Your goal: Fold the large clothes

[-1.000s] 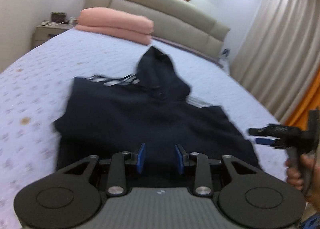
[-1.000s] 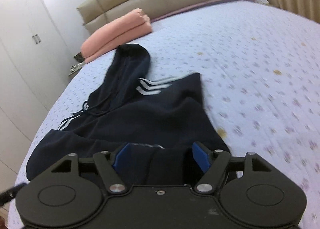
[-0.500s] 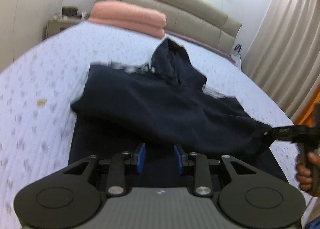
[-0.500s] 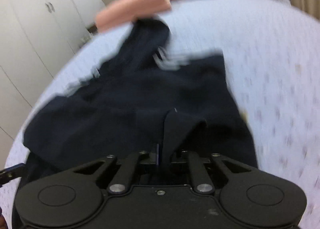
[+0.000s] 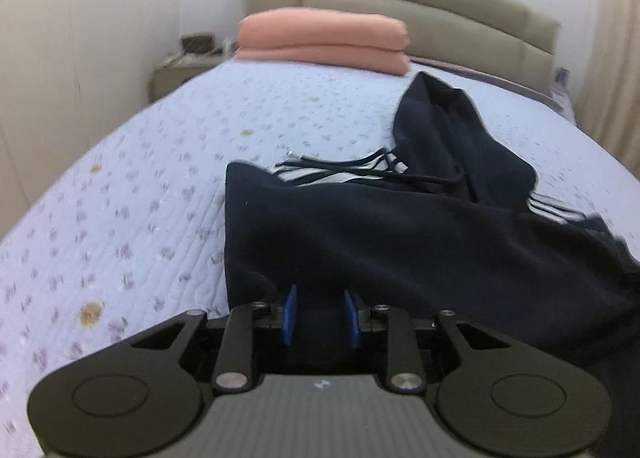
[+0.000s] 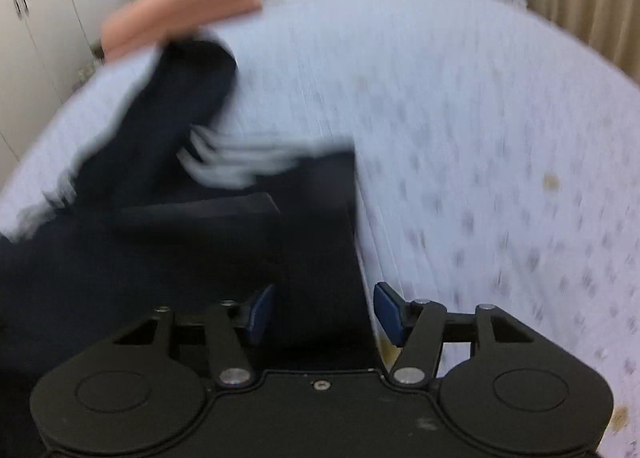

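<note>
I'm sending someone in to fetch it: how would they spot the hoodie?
Look at the bed with the lilac floral quilt. Below the stacked pink pillows lies the hoodie, spread flat: the only dark navy thing there, with white stripes and loose drawcords.

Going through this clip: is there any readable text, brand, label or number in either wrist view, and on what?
No readable text in either view.
Small pale mark on the left gripper's grey body: too small to read.
White stripes on the dark hoodie: a pattern, no lettering.
Items on the nightstand: too blurred to read.
Right wrist view: motion-blurred; nothing legible on the bedspread.
</note>
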Available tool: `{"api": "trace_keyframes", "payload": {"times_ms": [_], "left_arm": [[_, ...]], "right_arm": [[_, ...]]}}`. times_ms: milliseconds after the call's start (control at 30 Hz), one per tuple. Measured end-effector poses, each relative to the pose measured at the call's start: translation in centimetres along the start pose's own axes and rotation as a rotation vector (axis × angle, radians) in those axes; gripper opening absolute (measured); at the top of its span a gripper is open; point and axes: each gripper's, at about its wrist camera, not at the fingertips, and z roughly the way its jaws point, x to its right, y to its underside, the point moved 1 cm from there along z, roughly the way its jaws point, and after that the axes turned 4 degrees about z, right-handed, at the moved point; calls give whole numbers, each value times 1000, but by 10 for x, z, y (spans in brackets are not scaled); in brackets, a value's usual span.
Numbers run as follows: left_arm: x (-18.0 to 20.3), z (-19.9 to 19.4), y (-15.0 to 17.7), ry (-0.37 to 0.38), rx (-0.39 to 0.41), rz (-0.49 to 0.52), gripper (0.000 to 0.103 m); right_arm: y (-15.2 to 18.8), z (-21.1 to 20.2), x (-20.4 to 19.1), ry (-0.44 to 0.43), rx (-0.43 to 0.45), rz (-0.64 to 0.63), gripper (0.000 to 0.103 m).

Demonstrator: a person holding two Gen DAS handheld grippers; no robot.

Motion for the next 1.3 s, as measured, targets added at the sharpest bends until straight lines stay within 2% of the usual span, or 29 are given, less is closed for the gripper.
{"api": "trace_keyframes", "payload": {"times_ms": [100, 167, 233, 333, 367, 400, 433, 467, 500, 533, 567, 600, 700, 767, 833, 867, 900, 967, 1100, 1233, 1300], "left_arm": [[-9, -19, -5, 39, 26, -4, 29], [-13, -31, -14, 69, 70, -29, 29], [-8, -39, -21, 90, 108, -30, 30], [12, -31, -27, 60, 97, 49, 30], [18, -23, -26, 36, 67, 77, 29], [22, -9, -22, 22, 18, 94, 30], [22, 3, -16, 18, -29, 91, 30], [18, 15, -8, 19, -63, 64, 28], [12, 20, -1, 35, -58, 39, 28], [6, 18, 4, 58, -28, 30, 28], [3, 16, 6, 72, -24, 31, 26], [1, 14, 6, 73, -27, 32, 22], [-4, -1, 6, 72, -21, 30, 20], [-4, -24, 11, 67, 4, 39, 20], [-5, -53, 21, 59, 20, 70, 21], [-5, -69, 29, 59, 20, 87, 21], [-8, -82, 37, 66, 13, 92, 21], [-12, -108, 58, 84, -27, 81, 21], [-23, -148, 112, -10, -173, 45, 20], [-47, -208, 148, 14, -186, -82, 21], [-55, -240, 154, -4, -163, -92, 21]], "right_arm": [[5, -17, 15, -68, 81, 51, 70], [1, -39, 10, -54, 182, 50, 72], [-5, -59, -10, -49, 275, -25, 72], [-6, -68, -51, -72, 312, -169, 68], [-3, -62, -65, -76, 304, -215, 53], [0, -54, -76, -61, 302, -250, 30], [5, -42, -86, -28, 297, -286, 24], [11, -26, -92, 12, 277, -321, 23], [16, -9, -91, 43, 241, -334, 23], [23, 12, -84, 73, 163, -326, 22], [27, 22, -77, 54, 160, -306, 21], [29, 20, -72, 36, 193, -305, 20], [17, 10, -66, 11, 150, -235, 21], [18, -11, -62, -35, 150, -218, 23], [34, -48, -60, -93, 164, -245, 30], [43, -67, -59, -117, 168, -262, 42], [51, -79, -58, -134, 163, -273, 47], [74, -107, -54, -155, 121, -299, 47], [129, -132, -45, -95, 19, -329, 47], [181, -142, -20, -29, -138, -266, 46], [197, -155, -9, -17, -156, -246, 50]]}}
